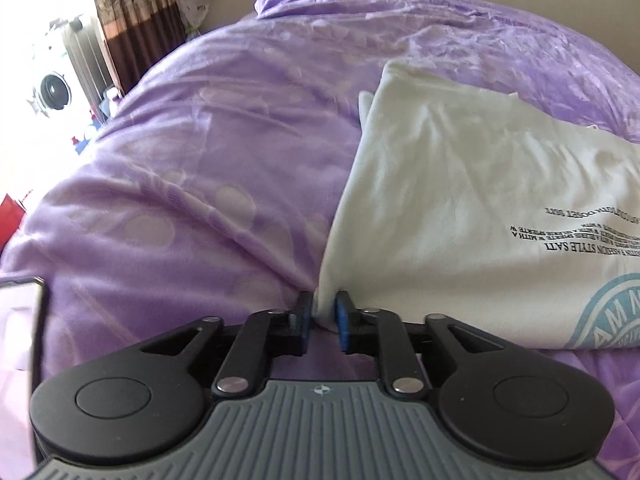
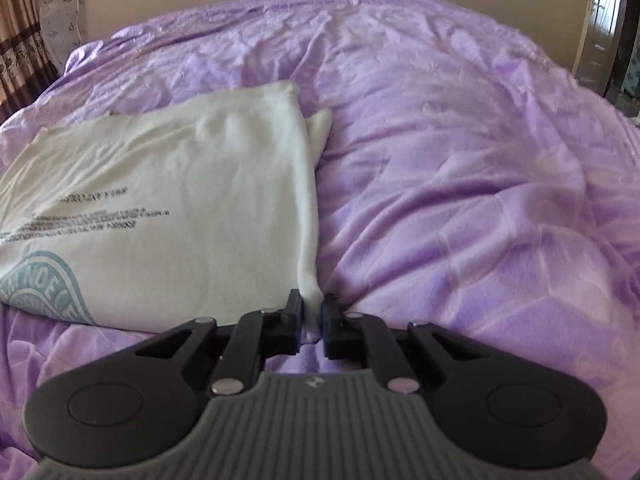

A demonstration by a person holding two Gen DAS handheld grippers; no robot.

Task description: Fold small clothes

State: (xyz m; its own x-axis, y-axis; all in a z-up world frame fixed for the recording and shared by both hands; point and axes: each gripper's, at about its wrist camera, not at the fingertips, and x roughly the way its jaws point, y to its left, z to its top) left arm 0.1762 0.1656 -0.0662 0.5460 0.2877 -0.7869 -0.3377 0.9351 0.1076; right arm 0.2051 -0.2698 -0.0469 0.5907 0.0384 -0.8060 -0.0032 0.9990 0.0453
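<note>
A white T-shirt [image 1: 472, 208] with black text and a teal round logo lies partly folded on the purple bedspread [image 1: 200, 168]. My left gripper [image 1: 323, 312] is shut on the shirt's near left corner. In the right wrist view the same shirt [image 2: 168, 200] lies to the left, and my right gripper [image 2: 311, 308] is shut on its near right corner. A bit of sleeve sticks out at the far edge [image 2: 322, 124].
The bedspread [image 2: 460, 184] is rumpled and covers the whole bed. A curtain [image 1: 132, 20] and a white appliance [image 1: 56, 88] stand off the bed's left side. A door [image 2: 604, 24] is at the far right. A phone-like object [image 1: 20, 320] lies near the left edge.
</note>
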